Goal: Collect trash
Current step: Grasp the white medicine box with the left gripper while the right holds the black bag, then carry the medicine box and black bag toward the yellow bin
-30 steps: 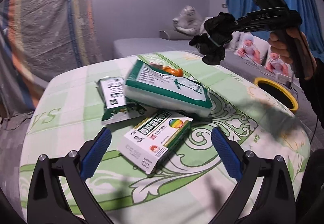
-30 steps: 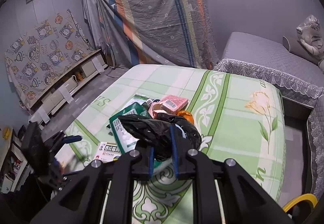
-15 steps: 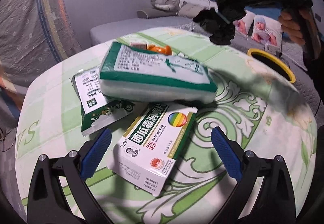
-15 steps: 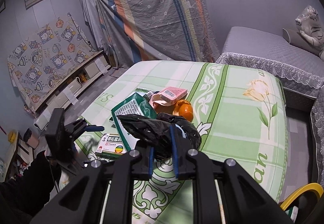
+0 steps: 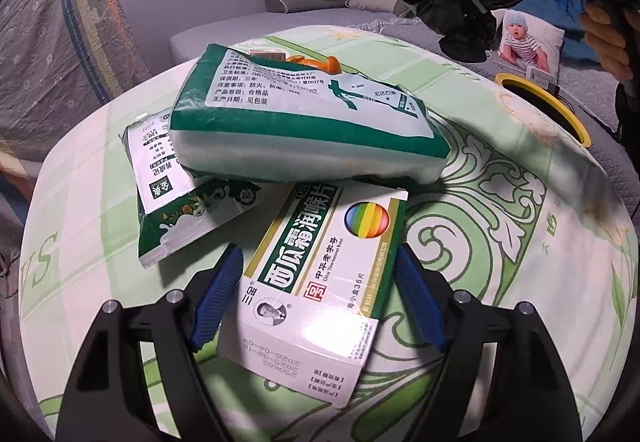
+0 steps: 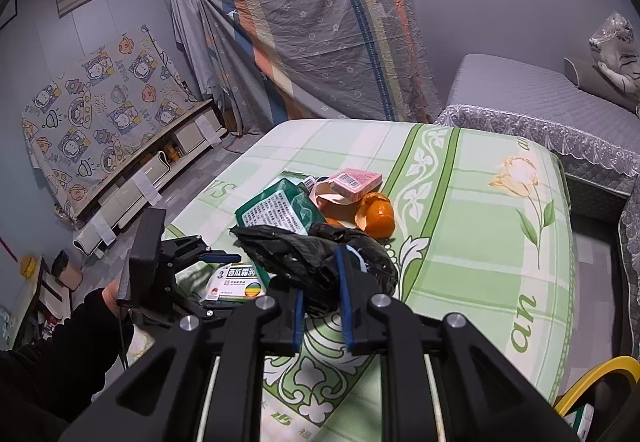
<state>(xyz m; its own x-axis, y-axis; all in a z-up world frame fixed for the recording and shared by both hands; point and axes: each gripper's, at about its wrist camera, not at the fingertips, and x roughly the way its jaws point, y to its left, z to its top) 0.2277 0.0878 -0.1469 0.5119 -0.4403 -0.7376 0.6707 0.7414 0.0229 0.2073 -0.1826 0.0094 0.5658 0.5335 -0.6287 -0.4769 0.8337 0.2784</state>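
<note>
Straddling the medicine box (image 5: 320, 274), left tongs (image 5: 320, 294) gape.

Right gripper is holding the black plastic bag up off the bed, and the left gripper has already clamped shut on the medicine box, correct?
Not quite. The left gripper is open: in the left wrist view its blue pads flank the medicine box with gaps on both sides. The rest holds: the right gripper is shut on the black plastic bag, held above the bed.
</note>
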